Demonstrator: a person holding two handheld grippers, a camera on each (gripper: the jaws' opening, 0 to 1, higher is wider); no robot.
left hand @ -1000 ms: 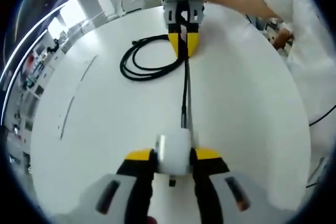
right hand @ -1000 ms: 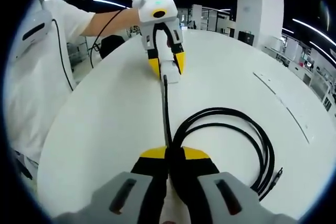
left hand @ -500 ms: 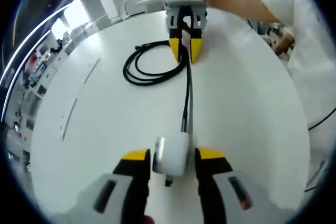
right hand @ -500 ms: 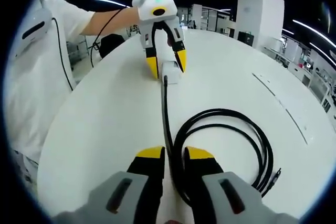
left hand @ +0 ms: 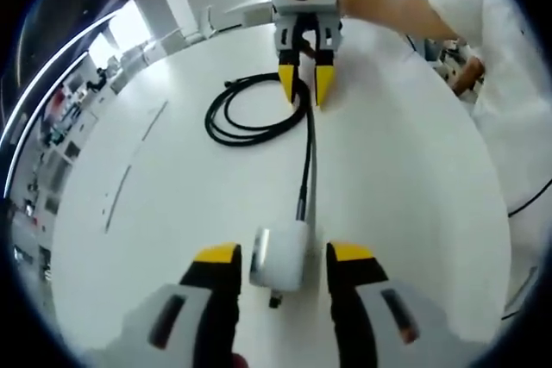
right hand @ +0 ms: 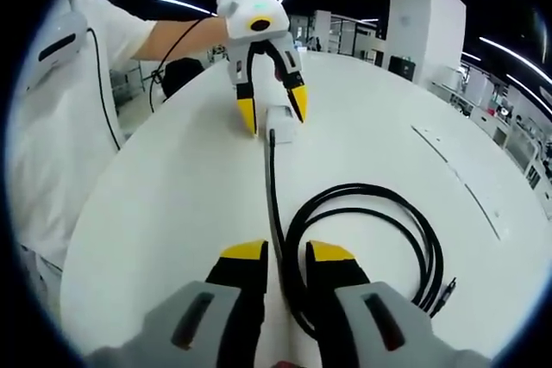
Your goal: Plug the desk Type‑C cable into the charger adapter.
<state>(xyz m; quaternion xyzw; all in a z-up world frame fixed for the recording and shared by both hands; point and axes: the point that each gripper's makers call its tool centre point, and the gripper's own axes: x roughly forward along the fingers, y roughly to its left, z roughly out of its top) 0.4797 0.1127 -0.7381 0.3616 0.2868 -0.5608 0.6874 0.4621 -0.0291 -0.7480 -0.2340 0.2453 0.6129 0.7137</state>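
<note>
Now the cable [left hand: 304, 161] runs straight from the adapter [left hand: 281, 254], between both spread grippers [left hand: 281, 258] [right hand: 287, 253].

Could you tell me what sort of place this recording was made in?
Probably a large open-plan lab or workshop: ceiling strip lights run over a wide hall, a big white pillar stands behind, and the work happens on a broad white table with cluttered benches beyond.

A large open-plan lab or office hall — long ceiling strip lights [right hand: 185, 4], a tall white square pillar [right hand: 417, 28] beyond the round white table [right hand: 362, 135], and cluttered workbenches [right hand: 509, 118] beside that pillar.
</note>
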